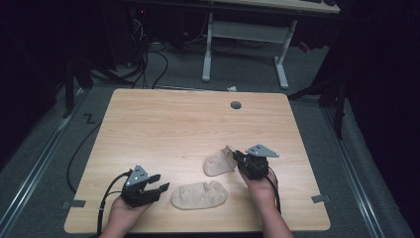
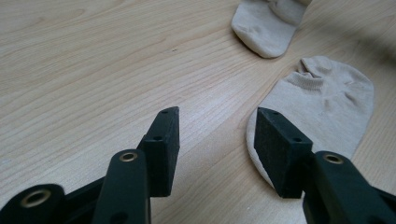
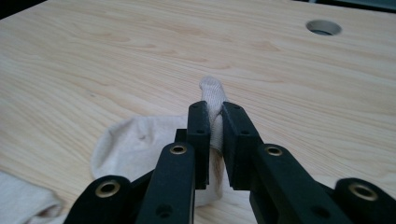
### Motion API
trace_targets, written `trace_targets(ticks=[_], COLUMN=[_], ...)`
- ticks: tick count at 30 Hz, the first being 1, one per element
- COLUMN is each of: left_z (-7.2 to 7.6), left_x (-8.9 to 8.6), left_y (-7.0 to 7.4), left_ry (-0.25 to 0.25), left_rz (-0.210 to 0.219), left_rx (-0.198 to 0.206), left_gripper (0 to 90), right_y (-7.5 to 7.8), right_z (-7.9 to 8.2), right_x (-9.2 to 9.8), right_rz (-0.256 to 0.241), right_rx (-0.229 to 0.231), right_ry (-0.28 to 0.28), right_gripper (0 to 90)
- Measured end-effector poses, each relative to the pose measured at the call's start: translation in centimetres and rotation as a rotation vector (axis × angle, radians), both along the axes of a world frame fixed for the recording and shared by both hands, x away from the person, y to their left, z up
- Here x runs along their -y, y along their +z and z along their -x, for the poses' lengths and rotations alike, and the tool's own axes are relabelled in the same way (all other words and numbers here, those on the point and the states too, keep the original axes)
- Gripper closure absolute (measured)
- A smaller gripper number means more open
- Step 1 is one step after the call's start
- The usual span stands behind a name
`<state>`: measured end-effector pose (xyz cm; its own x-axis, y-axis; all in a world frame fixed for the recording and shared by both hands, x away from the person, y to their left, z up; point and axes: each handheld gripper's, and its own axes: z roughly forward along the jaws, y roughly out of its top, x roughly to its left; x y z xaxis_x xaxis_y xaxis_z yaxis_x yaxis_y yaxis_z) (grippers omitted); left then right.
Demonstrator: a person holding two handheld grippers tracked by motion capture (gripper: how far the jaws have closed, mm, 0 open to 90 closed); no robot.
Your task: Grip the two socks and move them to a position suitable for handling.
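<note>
Pinching a raised fold of soft beige knit, right gripper (image 3: 215, 122) clamped narrow on the far sock (image 1: 219, 162), blocky matte-black jaws pressed flat against the cloth from both sides, a rounded nub of fabric poking up past their tips; rest of that sock lying limp and rumpled on the table (image 1: 163, 124), at 7 o'clock from the jaws in the right gripper view; smooth pale wood-grain top with rounded corners and a round grey cable hole (image 1: 236, 105) toward 12 o'clock. Spread wide and holding nothing, left gripper (image 2: 217, 115) low over bare wood, square-ended jaws apart; near sock (image 2: 322, 105) flat, an oval ankle shape with a ribbed, puckered cuff, its toe end just beside the right-hand jaw; in the high view lying at 3 o'clock from the left gripper and at 7 o'clock from the far sock, the two socks near but apart.
</note>
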<state>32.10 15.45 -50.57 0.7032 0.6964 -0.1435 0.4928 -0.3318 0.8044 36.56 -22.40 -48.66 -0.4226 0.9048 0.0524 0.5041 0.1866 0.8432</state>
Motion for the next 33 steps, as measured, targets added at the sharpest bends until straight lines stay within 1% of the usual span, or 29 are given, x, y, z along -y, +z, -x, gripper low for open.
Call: trace_targets(ticks=[4,6,8,9,10,11,12,13,14,15,16,17,18,19,20,21,23,24,25,26,27,28,29,30,31,33], left_z=[0.0,0.0,0.0,0.0,0.0,0.0,0.0,0.0,0.0,0.0,0.0,0.0,0.0,0.1,0.1,0.1,0.0,0.0,0.0,0.0,0.0,0.0,0.0,0.0,-0.1,-0.1], left_x=[0.1,0.1,0.2,0.2,0.2,0.2,0.2,0.2,0.1,0.1,0.1,0.1,0.1,0.0,0.0,0.0,-0.1,-0.2,-0.2,-0.2,-0.2,-0.1,-0.1,-0.1,0.0,0.0], left_y=[0.0,-0.1,-0.1,-0.1,-0.1,-0.1,-0.1,-0.1,0.0,0.0,0.0,0.0,0.0,0.0,0.0,0.0,0.0,0.0,0.0,0.0,0.0,0.0,0.0,-0.1,-0.2,-0.2], left_ry=[0.002,0.002,0.001,0.000,0.000,0.000,-0.001,-0.001,-0.001,0.002,0.002,-0.001,-0.001,0.001,0.001,0.005,0.012,0.017,0.017,0.017,0.017,0.017,0.018,0.016,0.018,0.018], left_rz=[0.002,-0.001,-0.001,-0.003,-0.003,-0.004,-0.003,-0.003,-0.003,0.001,0.001,-0.003,-0.003,-0.004,-0.004,-0.006,0.000,0.003,0.002,0.002,0.003,0.001,-0.001,-0.007,-0.014,-0.014], left_rx=[0.001,0.001,0.000,0.000,0.000,0.001,0.002,0.002,0.002,0.005,0.005,0.004,0.004,0.004,0.004,0.006,0.004,0.002,0.003,0.003,0.004,0.005,0.004,0.003,0.002,0.001], left_gripper=[50.8,50.7,50.8,50.7,50.7,50.7,50.7,50.7,50.7,50.7,50.7,50.7,50.6,50.5,50.3,50.3,50.2,50.2,50.2,50.3,50.3,50.2,49.8,49.8,49.5,49.4], right_y=[-0.6,-0.9,-1.3,-1.7,-1.7,-2.2,-2.4,-2.4,-2.7,-3.2,-3.2,-3.2,-3.0,-2.7,-2.7,-2.5,-2.1,-2.2,-2.4,-2.4,-2.7,-3.2,-3.4,-3.4,-3.8,-4.0], right_z=[-0.5,-0.7,-1.0,-1.2,-1.2,-1.5,-1.5,-1.5,-1.6,-1.8,-1.8,-1.8,-1.8,-1.7,-1.7,-1.6,-1.7,-1.9,-2.3,-2.3,-2.6,-3.1,-3.3,-3.3,-3.5,-3.6], right_x=[1.4,2.1,2.6,3.0,3.0,3.3,3.4,3.4,3.5,3.8,3.8,4.1,4.1,4.2,4.2,4.2,4.1,3.9,3.8,3.8,3.8,3.9,3.9,3.9,3.7,3.6], right_rz=[-0.002,-0.003,0.011,0.029,0.029,0.033,0.043,0.043,0.057,0.073,0.073,0.076,0.077,0.075,0.075,0.076,0.093,0.105,0.121,0.121,0.133,0.148,0.158,0.158,0.171,0.180], right_rx=[-0.013,-0.027,-0.036,-0.045,-0.045,-0.065,-0.071,-0.071,-0.070,-0.090,-0.090,-0.083,-0.072,-0.059,-0.059,-0.045,-0.020,-0.022,-0.041,-0.041,-0.049,-0.075,-0.090,-0.090,-0.113,-0.117], right_ry=[-0.040,-0.058,-0.071,-0.085,-0.085,-0.095,-0.102,-0.102,-0.108,-0.126,-0.126,-0.137,-0.140,-0.148,-0.148,-0.148,-0.128,-0.111,-0.106,-0.106,-0.106,-0.112,-0.114,-0.114,-0.105,-0.098], right_gripper=[81.6,81.5,81.2,80.8,80.8,79.8,79.3,79.3,78.5,73.7,73.7,68.9,66.9,66.5,66.5,67.2,75.3,84.4,87.1,87.1,89.0,89.7,89.7,89.7,89.8,89.9])
